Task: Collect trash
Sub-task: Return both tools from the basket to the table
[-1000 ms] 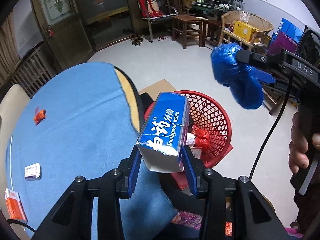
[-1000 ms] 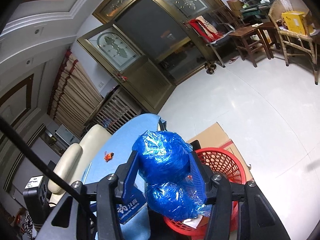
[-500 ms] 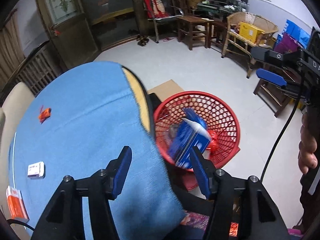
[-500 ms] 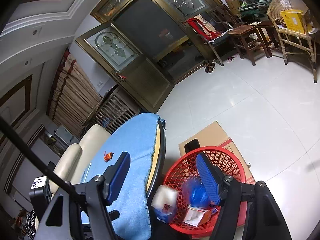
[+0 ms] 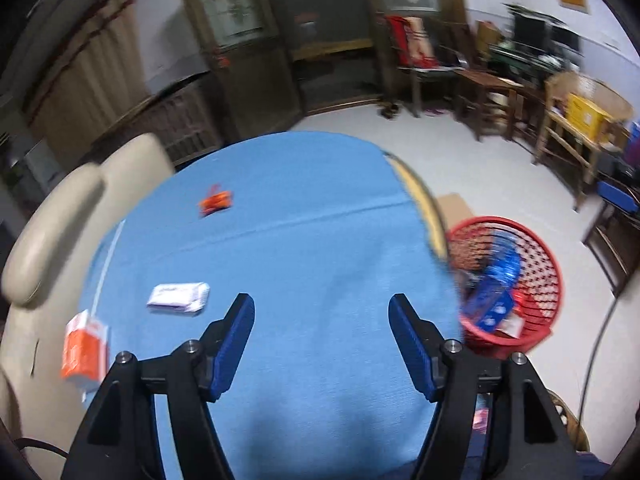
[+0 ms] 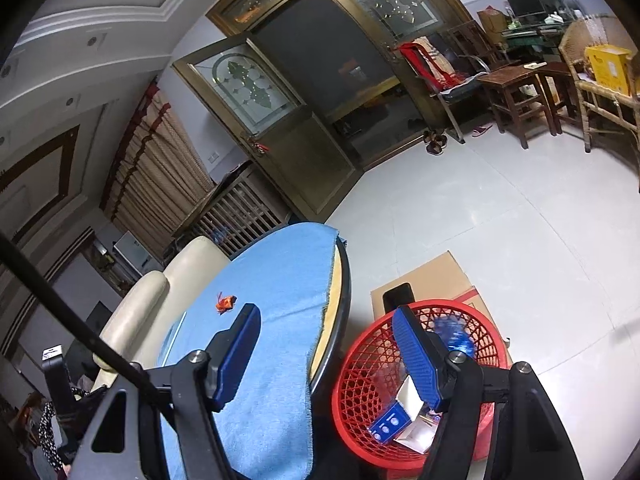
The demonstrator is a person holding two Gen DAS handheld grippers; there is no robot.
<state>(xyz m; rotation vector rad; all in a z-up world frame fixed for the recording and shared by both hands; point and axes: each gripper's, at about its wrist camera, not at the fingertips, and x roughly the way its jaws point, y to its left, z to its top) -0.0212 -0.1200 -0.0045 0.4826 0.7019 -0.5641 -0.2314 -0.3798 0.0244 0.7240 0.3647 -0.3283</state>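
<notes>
My left gripper (image 5: 322,306) hangs over the blue tablecloth (image 5: 304,248), its jaws opening with nothing between them. On the cloth lie an orange wrapper (image 5: 216,200), a white packet (image 5: 179,295) and an orange-and-white box (image 5: 84,346) at the left edge. The red basket (image 5: 548,264) on the floor to the right holds the blue toothpaste box (image 5: 490,304) and the blue plastic bag (image 5: 506,258). My right gripper (image 6: 326,318) stands open and empty above the table edge and the red basket (image 6: 360,364), where the toothpaste box (image 6: 390,424) and blue bag (image 6: 454,334) rest.
A cream chair (image 5: 60,216) stands behind the table on the left. A flat cardboard box (image 6: 432,280) lies under the basket. Wooden chairs and stools (image 6: 516,92) line the far right wall, past a wide stretch of pale floor (image 6: 500,208).
The left gripper let go of the toothpaste box into the basket and swung left over the table. The right gripper released the blue bag, which now lies in the basket.
</notes>
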